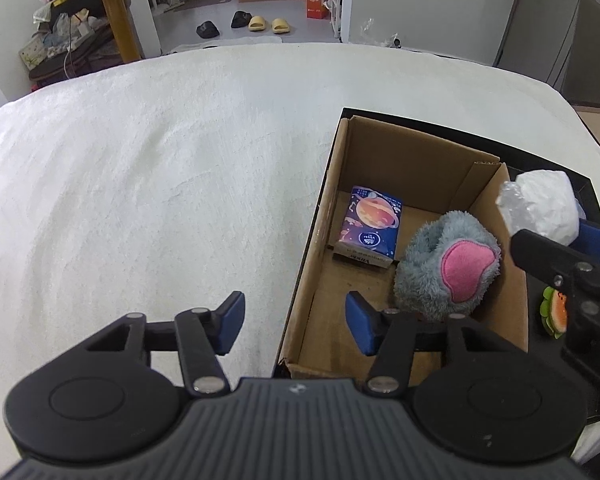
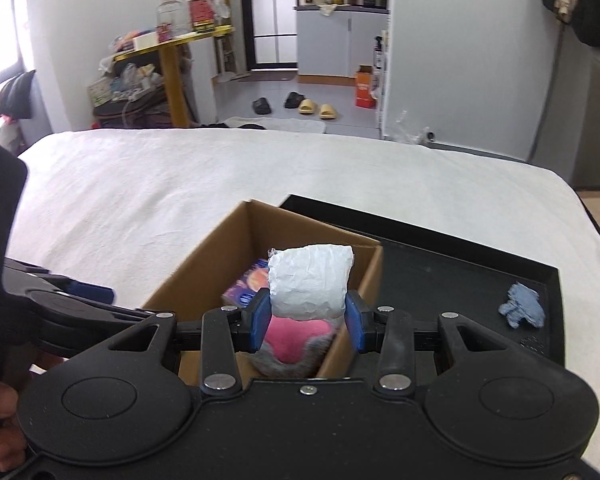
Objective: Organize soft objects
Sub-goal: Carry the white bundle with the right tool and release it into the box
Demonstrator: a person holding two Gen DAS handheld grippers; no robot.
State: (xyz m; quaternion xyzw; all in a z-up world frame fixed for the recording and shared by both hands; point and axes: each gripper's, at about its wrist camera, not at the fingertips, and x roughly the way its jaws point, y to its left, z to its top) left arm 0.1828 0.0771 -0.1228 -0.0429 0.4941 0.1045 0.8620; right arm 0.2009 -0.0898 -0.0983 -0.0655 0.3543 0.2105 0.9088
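White bedspread (image 1: 140, 168) under cardboard box (image 1: 412, 160). My right gripper (image 2: 308, 320) clamps white wrapped bundle (image 2: 310, 286) above box. Left gripper (image 1: 296, 322) spread wide, empty, at box's near corner. Grey-pink plush (image 1: 448, 264), tissue pack (image 1: 370, 226) inside.

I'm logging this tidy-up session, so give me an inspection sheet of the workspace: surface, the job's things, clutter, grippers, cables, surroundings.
Surface: white bedspread; black tray lies on it.
Job's things: cardboard box holding a grey and pink plush toy and a tissue pack; white wrapped bundle held over the box; blue cloth scrap on the tray.
Clutter: small watermelon-like item beside the box, partly hidden.
Grippers: left gripper open, empty, over the box's near-left wall; right gripper shut on the bundle.
Cables: a cord by the right wall.
Surroundings: yellow table, slippers, orange box on the floor.
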